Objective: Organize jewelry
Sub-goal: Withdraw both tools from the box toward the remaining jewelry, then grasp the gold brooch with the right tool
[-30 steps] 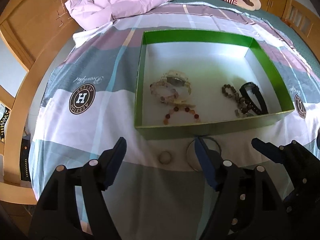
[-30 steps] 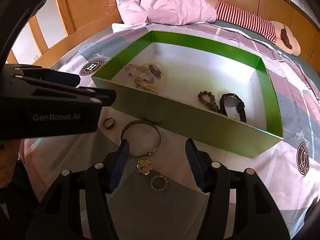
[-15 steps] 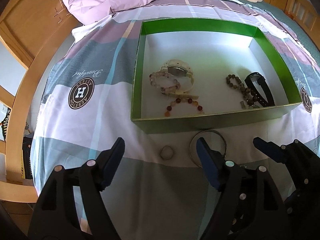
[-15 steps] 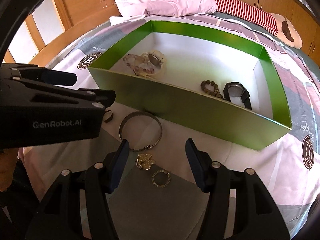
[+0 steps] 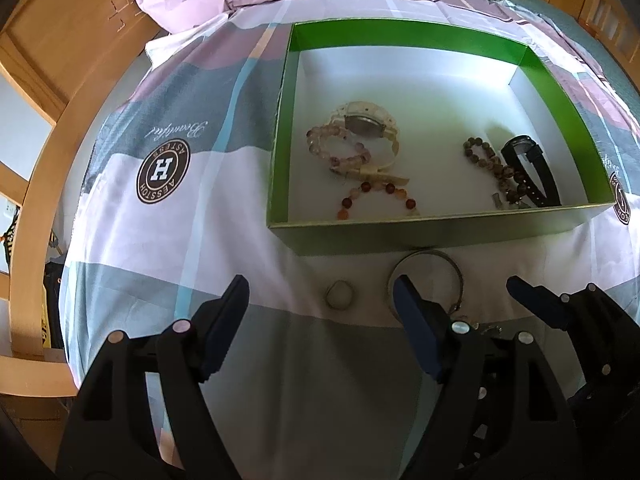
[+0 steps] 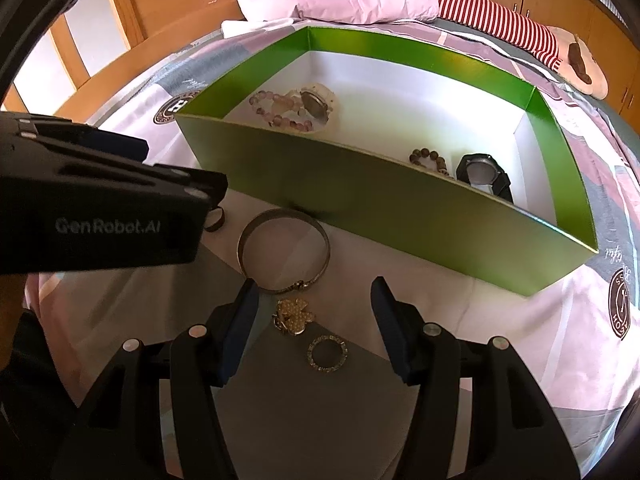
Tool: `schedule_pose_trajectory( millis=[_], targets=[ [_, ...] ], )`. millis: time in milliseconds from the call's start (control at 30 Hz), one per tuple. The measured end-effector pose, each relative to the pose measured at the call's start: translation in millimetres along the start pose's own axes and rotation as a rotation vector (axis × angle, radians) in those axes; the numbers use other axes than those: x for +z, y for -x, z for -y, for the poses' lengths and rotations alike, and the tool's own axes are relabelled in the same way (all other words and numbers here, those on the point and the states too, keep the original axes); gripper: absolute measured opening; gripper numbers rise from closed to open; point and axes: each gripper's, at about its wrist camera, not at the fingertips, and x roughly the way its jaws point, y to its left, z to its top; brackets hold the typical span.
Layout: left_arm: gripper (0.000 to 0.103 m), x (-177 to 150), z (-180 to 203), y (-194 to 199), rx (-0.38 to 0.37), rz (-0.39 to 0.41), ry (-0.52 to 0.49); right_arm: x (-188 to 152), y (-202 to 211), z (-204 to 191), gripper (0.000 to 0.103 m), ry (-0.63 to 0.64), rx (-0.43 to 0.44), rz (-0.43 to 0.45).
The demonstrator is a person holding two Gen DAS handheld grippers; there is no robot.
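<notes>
Both grippers lowered, left gripper (image 5: 320, 304) gaping over ring (image 5: 339, 295).

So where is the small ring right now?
The small ring lies on the bedsheet outside the green box, just left of the metal bangle and ahead of the open left gripper.

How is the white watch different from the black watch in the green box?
The white watch is pale and chunky; the black watch is dark and slimmer. The white watch lies tangled with pink beads on the left; the black watch lies beside brown beads on the right. Both rest inside the green box.
</notes>
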Motion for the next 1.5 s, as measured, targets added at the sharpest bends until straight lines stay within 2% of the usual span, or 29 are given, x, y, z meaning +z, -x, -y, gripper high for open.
schedule_pose_trajectory(
  millis=[333,467,500,533,600,733,867,1067,1200,1267,1500],
  targets=[
    [0.075,4.1,-23.5,-10.0,-0.062,-0.062,0.1,-4.8,-11.7,-12.2,0.058,0.077,-0.015,-0.036],
    [0.075,3.3,-23.0,-14.5,-0.064,-0.081,0.103,-7.2,-15.3,-16.1,0.057,0.1,-0.03,-0.031],
    [0.075,3.0,-22.3,-14.8,-0.064,-0.081,0.099,-7.3,-14.8,-17.4,0.047,0.109,-0.029,-0.027],
    [0.075,2.6,-21.9,-15.1,-0.065,-0.081,0.096,-7.1,-14.1,-18.5,0.034,0.114,-0.027,-0.025],
    [0.076,2.2,-20.0,-15.2,-0.067,-0.081,0.088,-6.5,-12.1,-17.3,0.026,0.111,-0.03,-0.029],
    [0.076,1.2,-14.0,-15.2,-0.105,-0.088,0.075,-3.5,-7.4,-5.5,0.026,0.083,-0.048,-0.055],
    [0.076,-0.8,-4.2,-17.2,-0.186,-0.108,0.065,-2.9,3.0,35.0,0.026,-0.06,-0.093,-0.078],
    [0.083,-4.3,30.7,-15.7,-0.236,-0.073,-0.031,-9.0,8.2,73.3,0.026,-0.196,-0.141,-0.105],
    [0.084,-8.1,51.5,-16.6,-0.241,-0.046,-0.096,-9.4,5.5,73.6,0.026,-0.189,-0.154,-0.12],
    [0.084,-10.3,59.6,-21.9,-0.219,-0.055,-0.12,-15.0,7.6,68.1,0.026,-0.177,-0.159,-0.12],
    [0.083,-5.1,58.9,-52.7,-0.169,-0.147,-0.067,-15.8,3.6,58.1,0.026,-0.166,-0.167,-0.119]
  ],
)
